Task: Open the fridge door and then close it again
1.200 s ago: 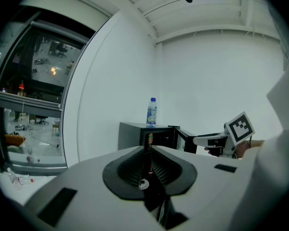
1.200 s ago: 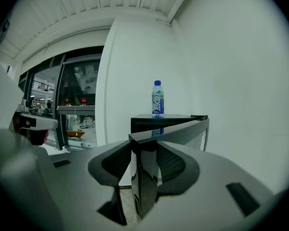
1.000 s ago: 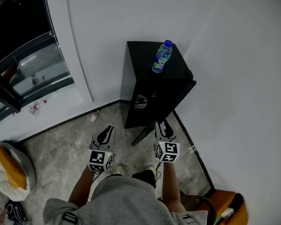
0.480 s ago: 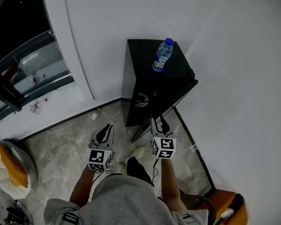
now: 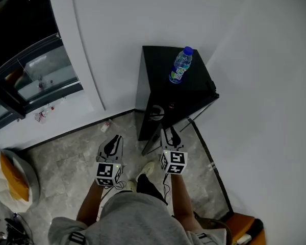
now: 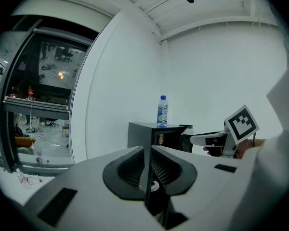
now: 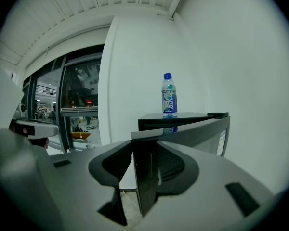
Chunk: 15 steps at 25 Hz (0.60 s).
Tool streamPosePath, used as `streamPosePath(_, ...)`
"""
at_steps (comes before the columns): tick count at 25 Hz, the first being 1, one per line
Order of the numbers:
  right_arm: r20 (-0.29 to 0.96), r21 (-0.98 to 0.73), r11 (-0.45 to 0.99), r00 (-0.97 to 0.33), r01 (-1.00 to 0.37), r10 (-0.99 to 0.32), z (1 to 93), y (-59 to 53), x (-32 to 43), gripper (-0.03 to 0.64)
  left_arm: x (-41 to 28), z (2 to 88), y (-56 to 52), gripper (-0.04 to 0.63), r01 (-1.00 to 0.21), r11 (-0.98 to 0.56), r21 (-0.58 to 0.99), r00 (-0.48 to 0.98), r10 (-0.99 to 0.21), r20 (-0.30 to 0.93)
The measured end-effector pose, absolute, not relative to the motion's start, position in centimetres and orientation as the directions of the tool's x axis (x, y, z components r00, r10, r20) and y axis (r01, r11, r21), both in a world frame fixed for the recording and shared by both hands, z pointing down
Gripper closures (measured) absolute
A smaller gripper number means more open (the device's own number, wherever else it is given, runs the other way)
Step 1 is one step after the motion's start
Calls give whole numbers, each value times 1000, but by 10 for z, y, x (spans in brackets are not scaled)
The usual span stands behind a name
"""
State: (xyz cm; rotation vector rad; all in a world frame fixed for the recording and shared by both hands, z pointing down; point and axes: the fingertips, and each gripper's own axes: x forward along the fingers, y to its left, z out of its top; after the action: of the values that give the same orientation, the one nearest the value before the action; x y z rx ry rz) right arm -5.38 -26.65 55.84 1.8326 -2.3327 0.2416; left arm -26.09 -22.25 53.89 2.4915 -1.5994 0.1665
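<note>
A small black fridge (image 5: 158, 65) stands in the room's corner with a water bottle (image 5: 180, 66) on top. Its door (image 5: 191, 111) hangs partly open, hinged at the right. My right gripper (image 5: 169, 133) is on the door's free edge; in the right gripper view that edge (image 7: 147, 177) stands upright between the jaws, which have just been closing onto it. The door panel (image 7: 197, 129) runs off to the right. My left gripper (image 5: 113, 141) hangs left of the fridge, shut and empty (image 6: 148, 150). From there I see the fridge (image 6: 139, 134) and the bottle (image 6: 162, 110).
White walls meet right behind the fridge. A dark glass window (image 5: 35, 75) fills the far left, with litter (image 5: 43, 115) on the floor below it. An orange and white object (image 5: 10, 180) lies at the left edge. The person's foot (image 5: 148, 167) is under the grippers.
The right gripper has shifted left with the door's free edge, which now sits nearer the fridge front. The left gripper has stayed put.
</note>
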Motion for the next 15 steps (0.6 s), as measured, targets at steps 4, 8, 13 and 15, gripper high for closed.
streamPosePath(4,227,-34,237,-239,-971,-944,559,-276,-58,446,-259,539,-227,552,-914,-394,93,405,-895,186)
streamPosePath(8,227,-41,249,-251,-968,-941,559,-285,-61,448,-259,541,-231,552,-919,-382,99,394,-900,184)
streamPosePath(13,232,-41,266,-268,-963,-935,559,-291,-65,449,-264,543,-232,552,-925,-367,97,379,-906,189)
streamPosePath(15,235,-43,269,-271,-962,-933,559,-295,-66,449,-265,543,-233,552,-929,-358,95,370,-909,190)
